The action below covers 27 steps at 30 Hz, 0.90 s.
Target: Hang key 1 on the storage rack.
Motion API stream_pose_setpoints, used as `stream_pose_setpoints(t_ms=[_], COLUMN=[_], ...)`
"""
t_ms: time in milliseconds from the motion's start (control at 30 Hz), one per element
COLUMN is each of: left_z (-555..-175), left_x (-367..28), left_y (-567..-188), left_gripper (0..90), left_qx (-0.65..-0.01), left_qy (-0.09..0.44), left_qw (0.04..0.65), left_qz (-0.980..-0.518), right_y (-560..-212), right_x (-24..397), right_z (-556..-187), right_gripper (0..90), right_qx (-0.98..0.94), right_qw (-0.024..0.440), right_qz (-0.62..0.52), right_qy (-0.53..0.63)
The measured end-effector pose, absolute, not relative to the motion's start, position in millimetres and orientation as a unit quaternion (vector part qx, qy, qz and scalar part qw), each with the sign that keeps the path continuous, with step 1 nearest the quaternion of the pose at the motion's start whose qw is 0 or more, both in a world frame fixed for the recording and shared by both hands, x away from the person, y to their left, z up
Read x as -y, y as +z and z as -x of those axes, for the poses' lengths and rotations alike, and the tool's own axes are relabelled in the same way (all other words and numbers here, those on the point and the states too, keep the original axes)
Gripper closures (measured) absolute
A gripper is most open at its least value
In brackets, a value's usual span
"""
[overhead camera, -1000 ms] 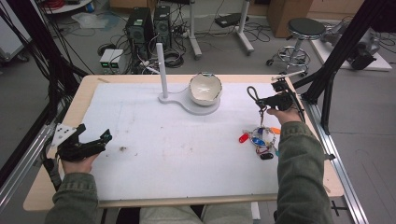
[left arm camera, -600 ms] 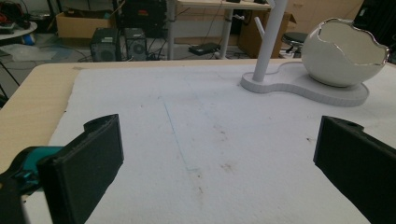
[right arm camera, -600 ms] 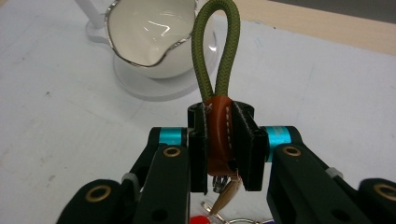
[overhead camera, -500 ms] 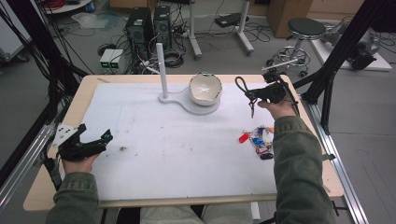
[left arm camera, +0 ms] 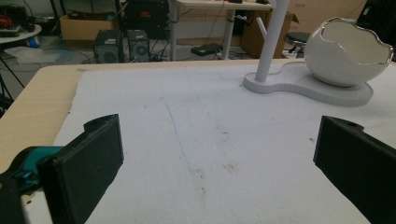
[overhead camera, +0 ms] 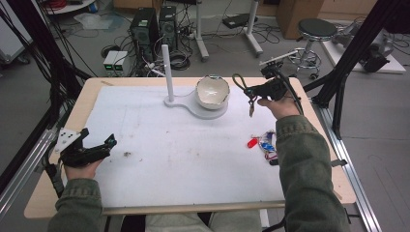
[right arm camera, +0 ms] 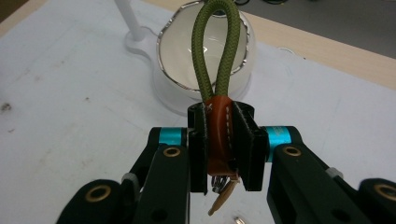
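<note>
While the right gripper pinched the keyring by its brown tab above the bench near the egg-shaped bowl — left jaws wide, empty — the dangling key could probably snag the bowl's rim.

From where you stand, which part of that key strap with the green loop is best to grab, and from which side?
The brown leather wrap of the key strap, just below the green cord loop. It is the thickest, firmest part, so pads seat flat on its two faces. Come from the side, leaving the loop sticking out in front and the key dangling beneath. The right gripper is shut on it exactly so.
</note>
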<state>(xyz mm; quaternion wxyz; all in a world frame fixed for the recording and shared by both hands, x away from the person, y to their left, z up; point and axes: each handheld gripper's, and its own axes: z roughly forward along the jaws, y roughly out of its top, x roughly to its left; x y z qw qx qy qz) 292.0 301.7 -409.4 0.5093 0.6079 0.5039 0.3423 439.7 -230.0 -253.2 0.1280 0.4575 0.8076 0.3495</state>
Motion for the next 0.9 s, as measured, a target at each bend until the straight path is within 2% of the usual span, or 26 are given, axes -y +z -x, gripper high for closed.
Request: stream_pose_setpoints(t_ms=[900], left_z=[-293.4], left_x=[-301.5], left_y=[-409.5], left_gripper=[2.0], left_qx=[-0.505], left_qy=[0.340], left_qw=[0.516], left_qz=[-0.603], right_y=[-238.3], right_x=[152.1], right_z=[-445.9], right_gripper=[77.0], right_qx=[-0.829], right_qw=[0.083], right_qz=[-0.399], right_qy=[0.383])
